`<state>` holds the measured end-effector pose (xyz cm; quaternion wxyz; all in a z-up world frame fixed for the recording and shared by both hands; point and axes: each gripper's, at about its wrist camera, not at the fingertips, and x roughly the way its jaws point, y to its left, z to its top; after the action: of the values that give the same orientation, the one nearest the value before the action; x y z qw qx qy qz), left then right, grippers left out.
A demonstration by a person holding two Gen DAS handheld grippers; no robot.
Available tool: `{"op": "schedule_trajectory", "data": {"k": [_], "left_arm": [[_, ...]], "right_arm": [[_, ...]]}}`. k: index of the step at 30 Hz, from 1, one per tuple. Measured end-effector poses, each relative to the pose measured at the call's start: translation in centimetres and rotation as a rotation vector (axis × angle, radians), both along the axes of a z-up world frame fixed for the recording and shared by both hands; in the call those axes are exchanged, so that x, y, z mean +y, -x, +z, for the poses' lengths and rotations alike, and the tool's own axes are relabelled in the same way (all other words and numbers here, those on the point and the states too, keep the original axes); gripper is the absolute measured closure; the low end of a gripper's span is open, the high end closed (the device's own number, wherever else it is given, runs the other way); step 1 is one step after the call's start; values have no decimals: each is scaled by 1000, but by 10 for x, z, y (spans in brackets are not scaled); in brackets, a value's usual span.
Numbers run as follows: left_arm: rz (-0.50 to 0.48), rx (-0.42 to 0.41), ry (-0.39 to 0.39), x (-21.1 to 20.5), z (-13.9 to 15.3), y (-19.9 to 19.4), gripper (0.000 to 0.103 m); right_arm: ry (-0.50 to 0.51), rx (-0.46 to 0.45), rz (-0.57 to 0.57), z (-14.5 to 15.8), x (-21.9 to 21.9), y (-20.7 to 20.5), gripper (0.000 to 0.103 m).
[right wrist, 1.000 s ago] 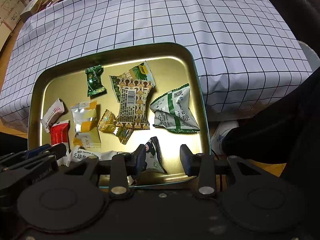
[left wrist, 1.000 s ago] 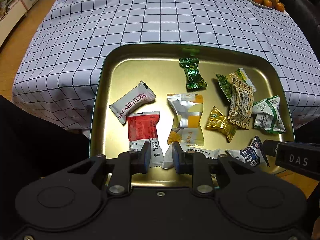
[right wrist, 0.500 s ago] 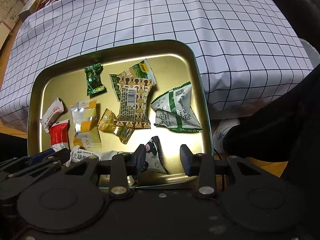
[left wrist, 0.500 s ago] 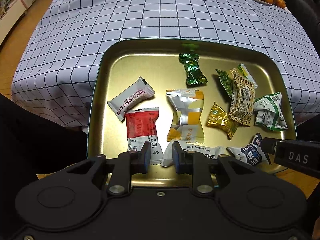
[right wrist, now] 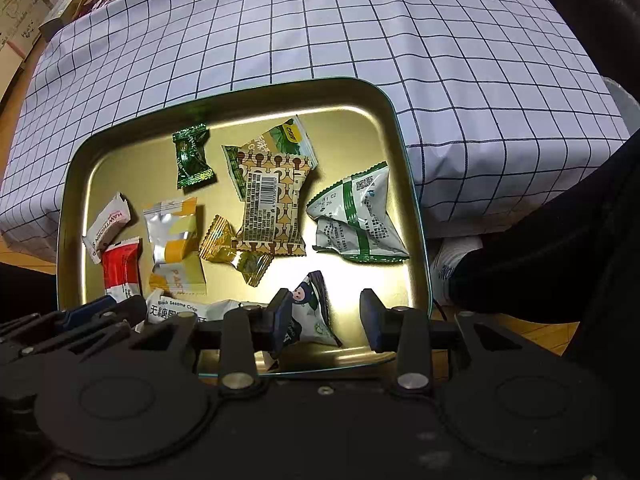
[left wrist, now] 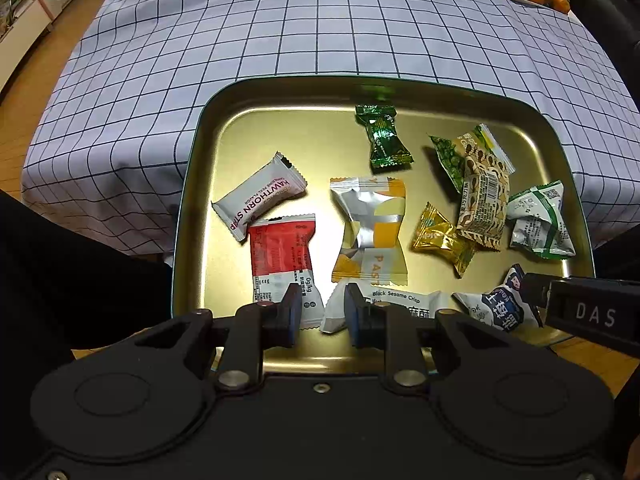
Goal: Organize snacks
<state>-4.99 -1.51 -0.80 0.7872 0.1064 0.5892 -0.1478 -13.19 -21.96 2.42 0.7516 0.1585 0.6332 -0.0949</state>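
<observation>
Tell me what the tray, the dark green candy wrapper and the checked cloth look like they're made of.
Tray: likely metal with a glossy gold finish; it mirrors the light.
Dark green candy wrapper: probably metallized plastic film, shiny, crinkled, twisted ends.
Checked cloth: seems woven fabric, matte; it drapes and folds over the table edge.

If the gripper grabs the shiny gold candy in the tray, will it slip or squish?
The gold candy has a glossy foil wrapper, so it may slide a little between the pads. Its twisted, crinkled ends look floppy and would probably crumple if pinched there. It looks small, so probably light. One end sits tucked under the patterned brown packet, which may shift when it is lifted from the tray.
</observation>
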Motion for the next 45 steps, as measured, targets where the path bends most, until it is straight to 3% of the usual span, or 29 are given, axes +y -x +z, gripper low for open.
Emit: {"op": "schedule_trajectory", "data": {"k": [45], "left_arm": [[-25,2,-1,0,-1,1,70]], "right_arm": [[-2,12,28,-4,-1,-1,63]]}}
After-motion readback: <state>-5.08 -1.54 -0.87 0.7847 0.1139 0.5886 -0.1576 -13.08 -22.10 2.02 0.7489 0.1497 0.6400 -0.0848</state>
